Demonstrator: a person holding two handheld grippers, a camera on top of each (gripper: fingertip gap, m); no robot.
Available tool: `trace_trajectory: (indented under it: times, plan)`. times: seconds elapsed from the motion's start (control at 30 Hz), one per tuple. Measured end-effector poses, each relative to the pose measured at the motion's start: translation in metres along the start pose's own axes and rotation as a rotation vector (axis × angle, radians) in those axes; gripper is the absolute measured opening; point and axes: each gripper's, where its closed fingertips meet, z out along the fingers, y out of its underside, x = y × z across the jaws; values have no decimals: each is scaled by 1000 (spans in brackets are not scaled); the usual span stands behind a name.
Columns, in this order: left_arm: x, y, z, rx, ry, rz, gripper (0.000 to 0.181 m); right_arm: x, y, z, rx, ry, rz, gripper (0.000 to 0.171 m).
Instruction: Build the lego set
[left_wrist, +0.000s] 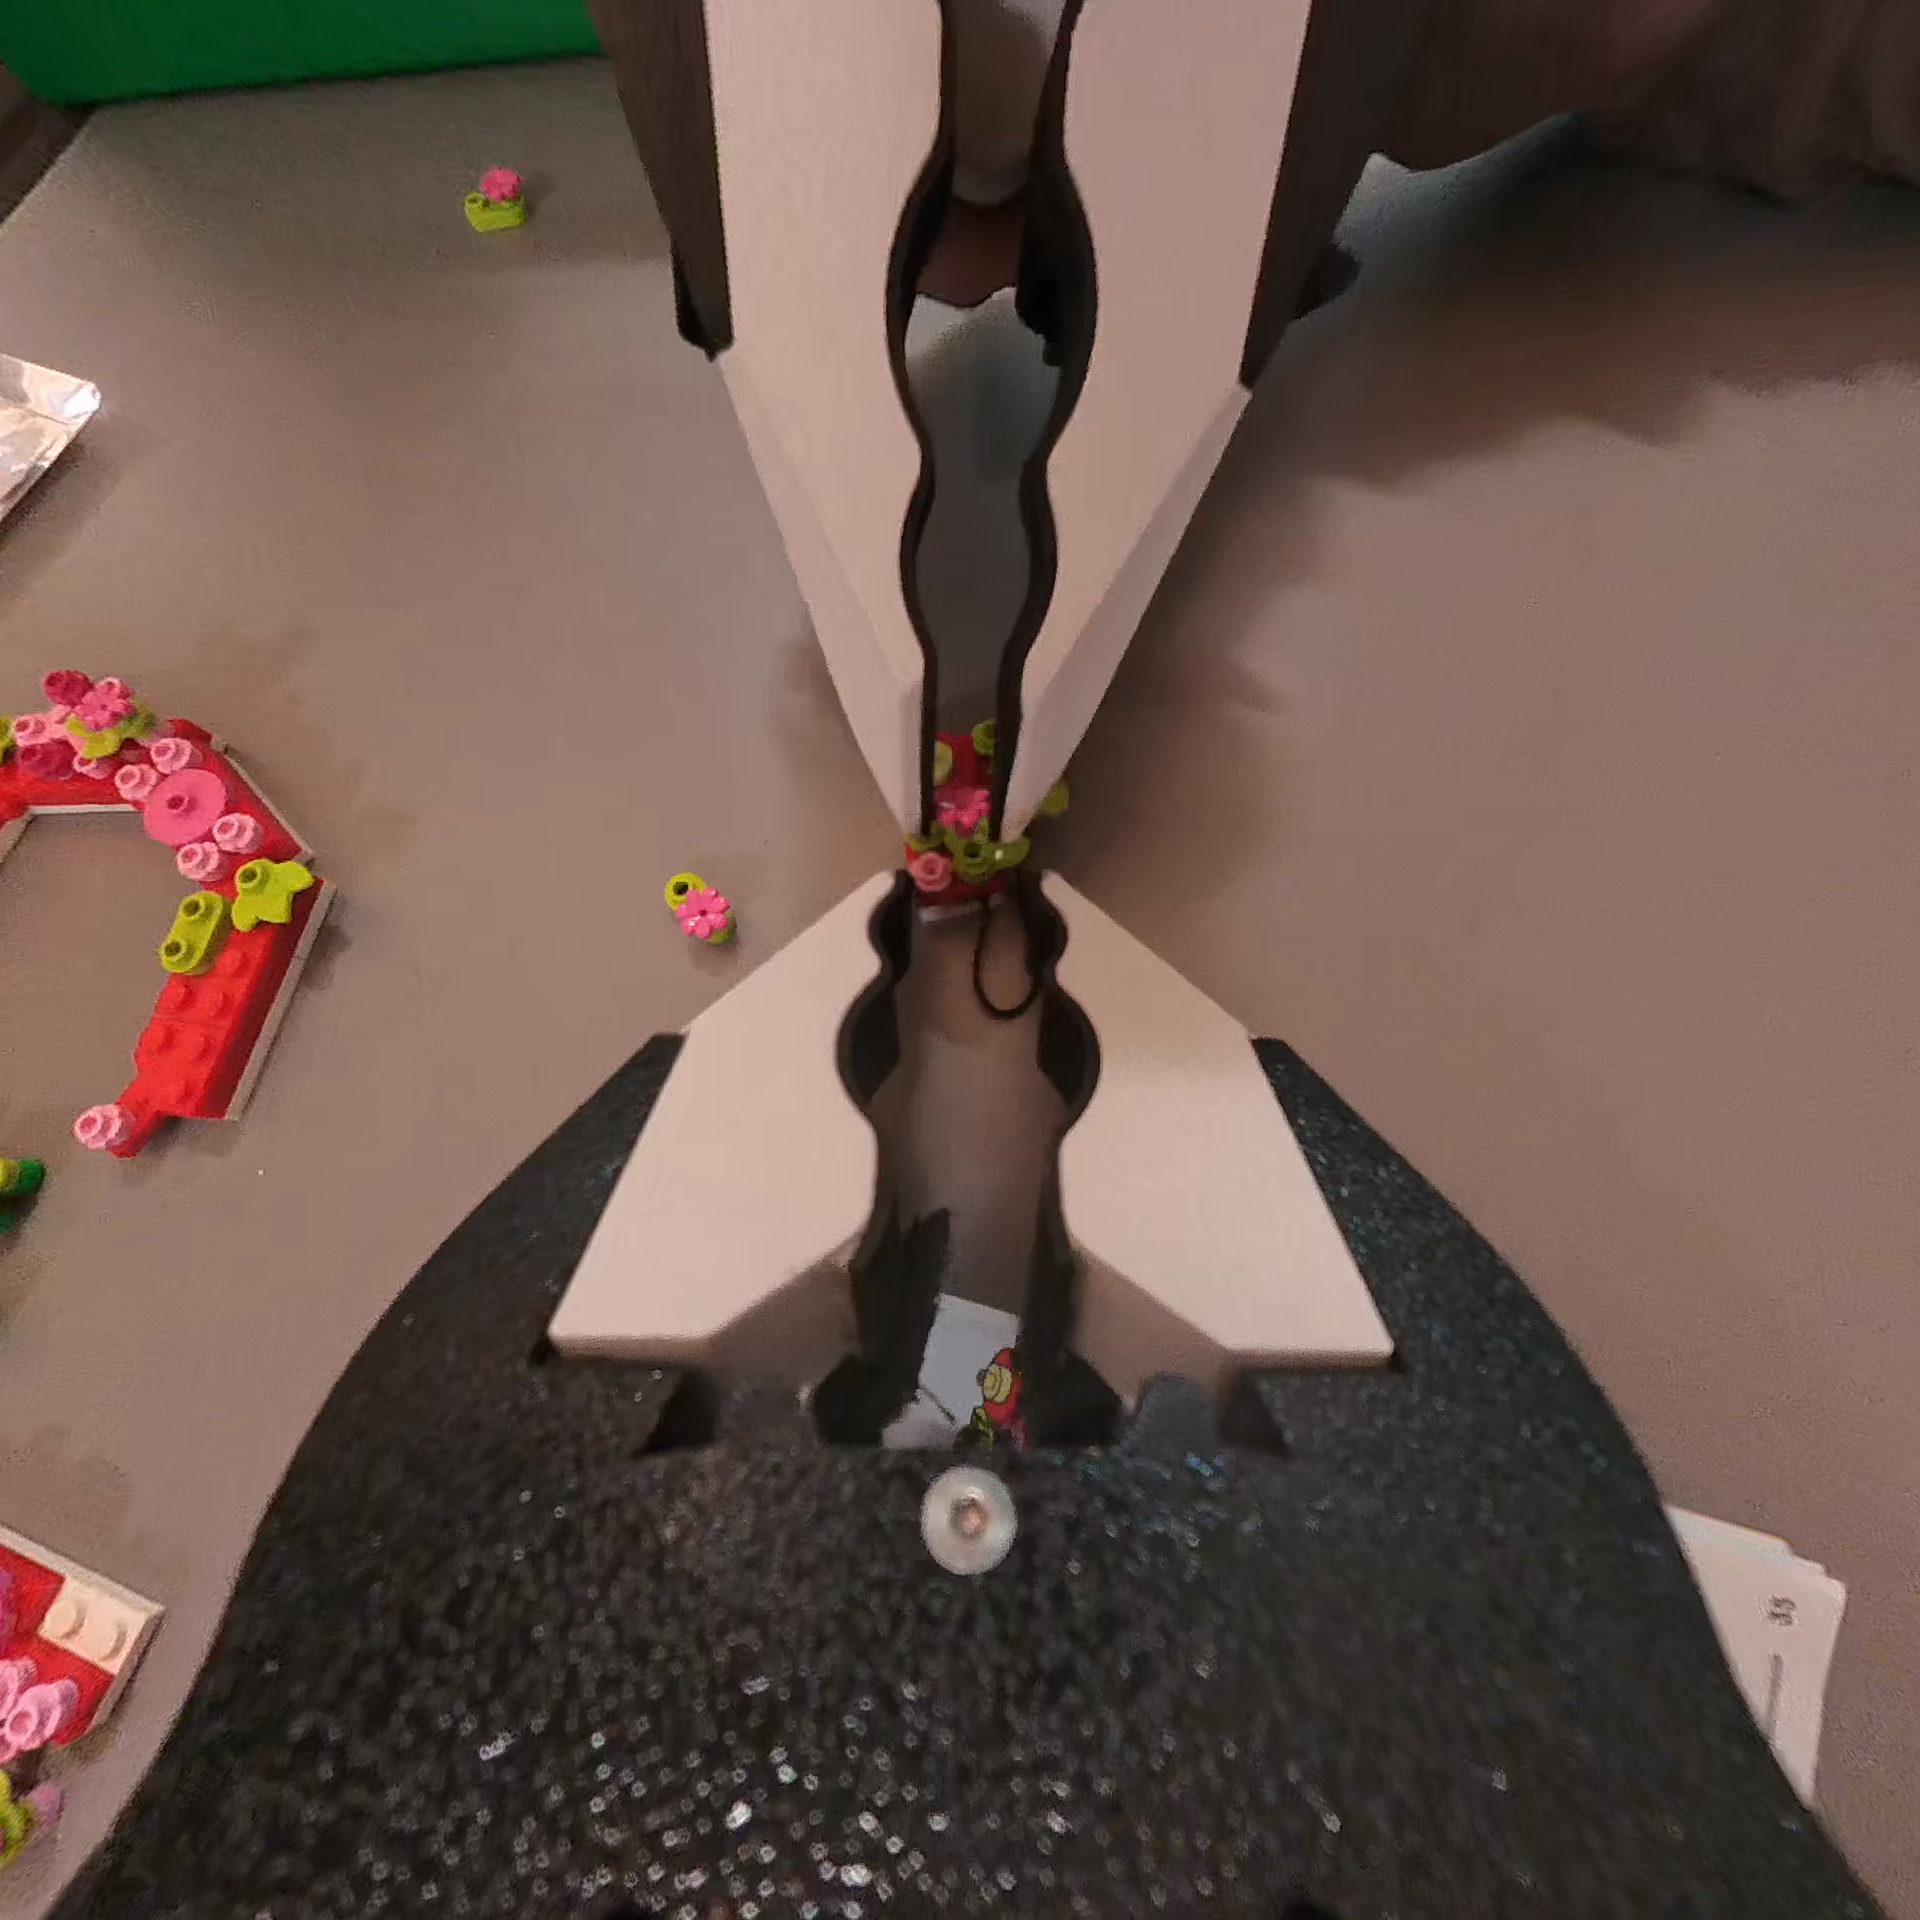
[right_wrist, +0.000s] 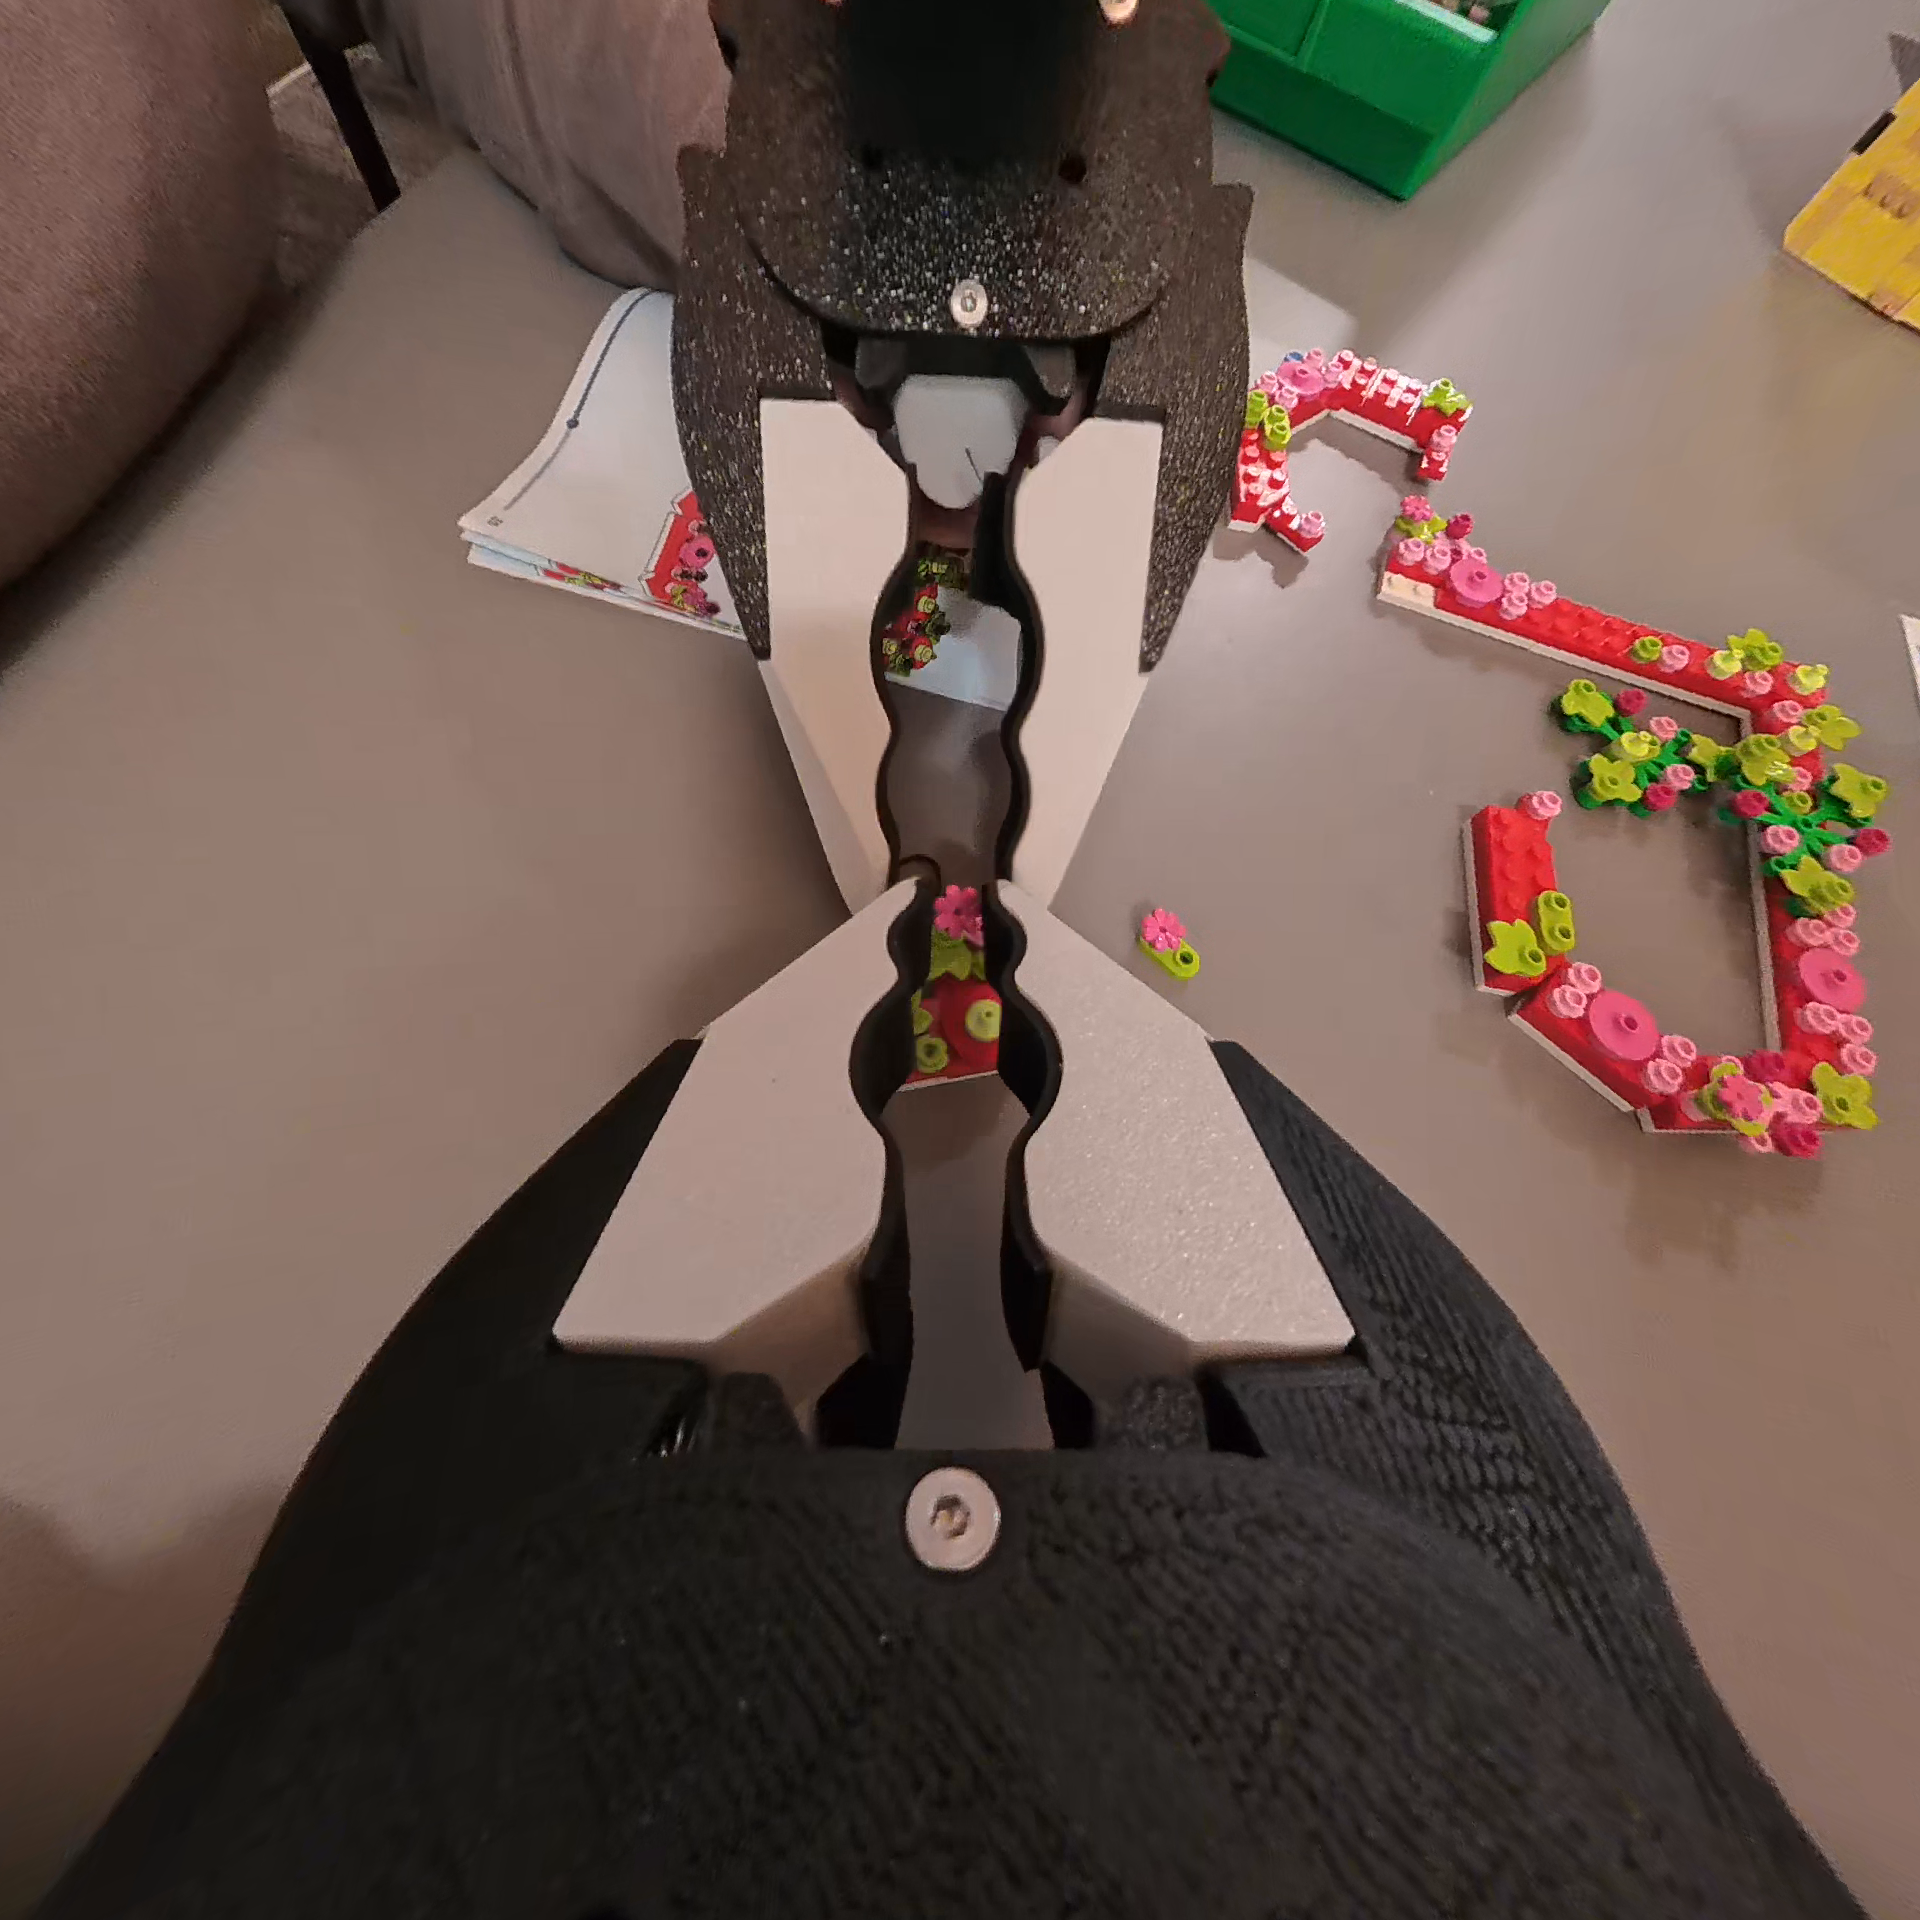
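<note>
Both claws meet tip to tip over the grey tabletop (right_wrist: 312, 831). The left claw (left_wrist: 961, 883) is nearly closed, pinching the end of a small red Lego segment (left_wrist: 961, 821) studded with pink flowers and lime leaves. The right claw (right_wrist: 956, 904) is likewise narrowed on the same segment (right_wrist: 961, 1023), which sits between its fingers. A lime plate with pink flower (right_wrist: 1169, 943) lies just beside. The larger red flowered frame (right_wrist: 1662, 831) rests well apart; an instruction booklet (right_wrist: 582, 499) lies beyond.
</note>
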Motion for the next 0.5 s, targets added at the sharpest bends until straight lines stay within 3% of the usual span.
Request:
trace_trajectory:
  times: [0.5]
  plan:
    - [0,0,1,5,12,-2,16,-4,6,4,-46,-29,-3,7]
